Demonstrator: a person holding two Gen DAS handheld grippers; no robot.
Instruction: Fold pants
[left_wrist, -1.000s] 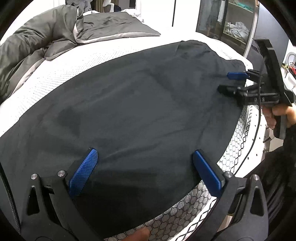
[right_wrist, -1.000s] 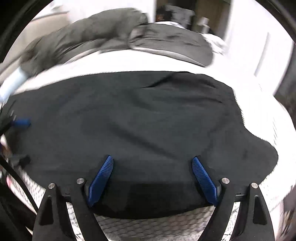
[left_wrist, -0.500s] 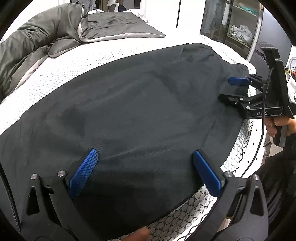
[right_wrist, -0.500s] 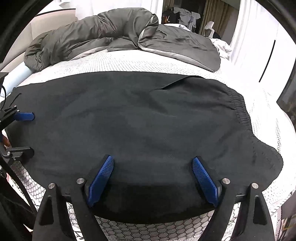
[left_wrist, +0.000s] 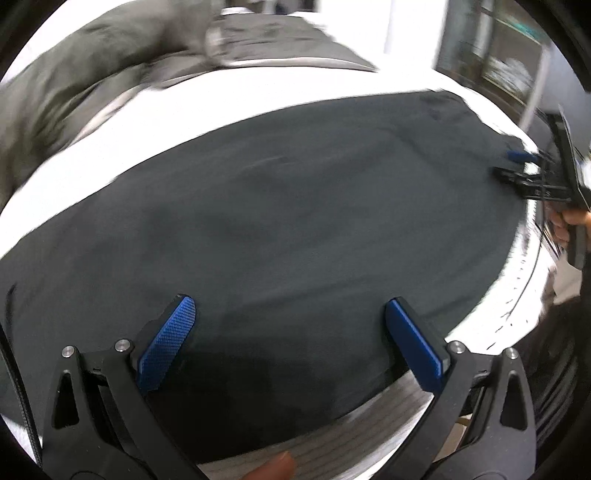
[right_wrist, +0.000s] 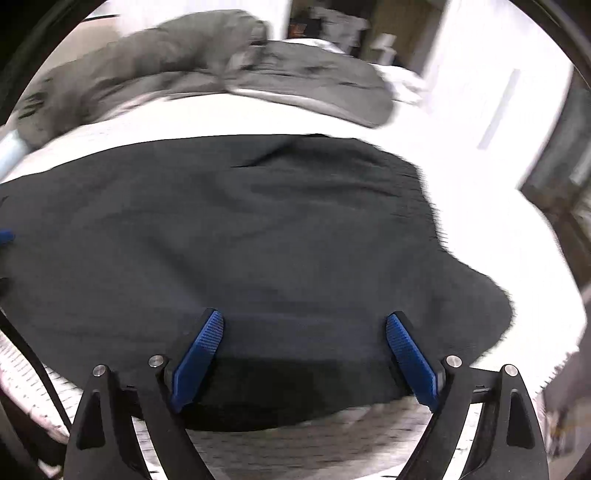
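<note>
Black pants (left_wrist: 280, 229) lie spread flat across the white bed, also filling the right wrist view (right_wrist: 258, 251). My left gripper (left_wrist: 291, 332) is open and empty, its blue pads just above the pants near their front edge. My right gripper (right_wrist: 304, 347) is open and empty over the front edge of the pants near the waistband end. It also shows at the far right of the left wrist view (left_wrist: 517, 166), open over the cloth. One pad of the left gripper shows at the left edge of the right wrist view. Both views are blurred.
A grey duvet (left_wrist: 92, 74) is bunched at the back of the bed (right_wrist: 184, 59). The white mattress cover (left_wrist: 258, 96) has a honeycomb-patterned front edge (right_wrist: 295, 443). A glass-door cabinet (left_wrist: 498, 66) stands at the right.
Both views have gone blurred with camera motion. Both grippers have shifted slightly over the pants and stay open. The pants lie as before.
</note>
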